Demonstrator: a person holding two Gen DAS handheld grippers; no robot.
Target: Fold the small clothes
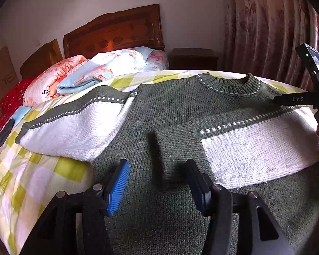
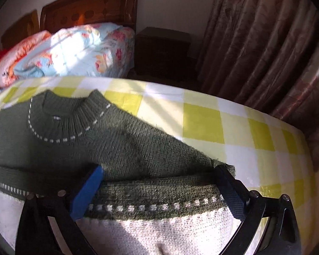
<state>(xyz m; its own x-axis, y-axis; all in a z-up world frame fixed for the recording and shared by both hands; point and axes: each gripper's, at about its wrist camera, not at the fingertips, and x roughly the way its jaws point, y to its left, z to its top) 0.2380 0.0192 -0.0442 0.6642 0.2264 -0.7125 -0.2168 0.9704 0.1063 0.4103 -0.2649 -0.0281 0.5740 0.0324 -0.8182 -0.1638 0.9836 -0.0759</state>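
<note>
Left hand-held gripper point(image 1: 157, 182) open, tilted down over green sweater point(image 1: 180, 110).

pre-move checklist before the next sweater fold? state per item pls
1. Sweater lies flat on the checked bedsheet, collar away from the cameras: ok.
2. One sleeve folded across the body: ok.
3. Other sleeve folded in: not ok, it lies spread out on the sheet.
4. Left gripper free: ok, jaws apart above the knit, nothing between them.
5. Right gripper released: cannot tell; folded sleeve sits between wide jaws, pad contact unclear.
6. Quilts clear of the sweater: ok.
</note>
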